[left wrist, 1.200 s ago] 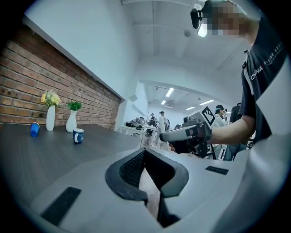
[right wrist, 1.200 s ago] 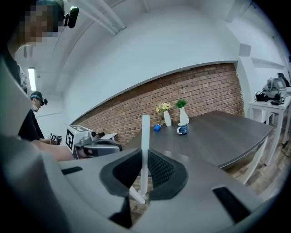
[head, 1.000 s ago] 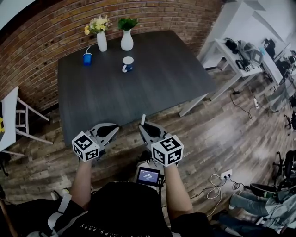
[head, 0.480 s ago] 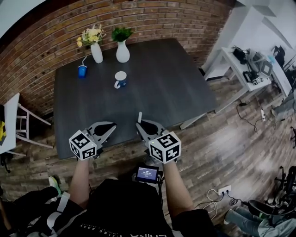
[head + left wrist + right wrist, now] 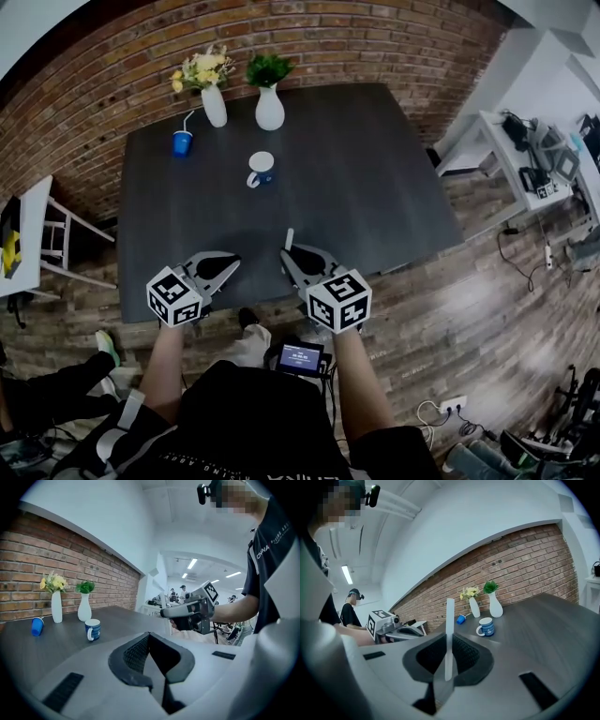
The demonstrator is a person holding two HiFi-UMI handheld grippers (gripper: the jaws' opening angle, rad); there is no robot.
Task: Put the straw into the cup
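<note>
Currently the right gripper is pinching the straw low on its length, so it is standing upright above the jaws, ready, I judge, to go in end-first. The left gripper is keeping its jaws together, empty. Both are hanging at the near edge of the table. The mug is sitting well ahead, with bare tabletop between and vases beyond.

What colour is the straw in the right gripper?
White. The straw shows best in the right gripper view.
</note>
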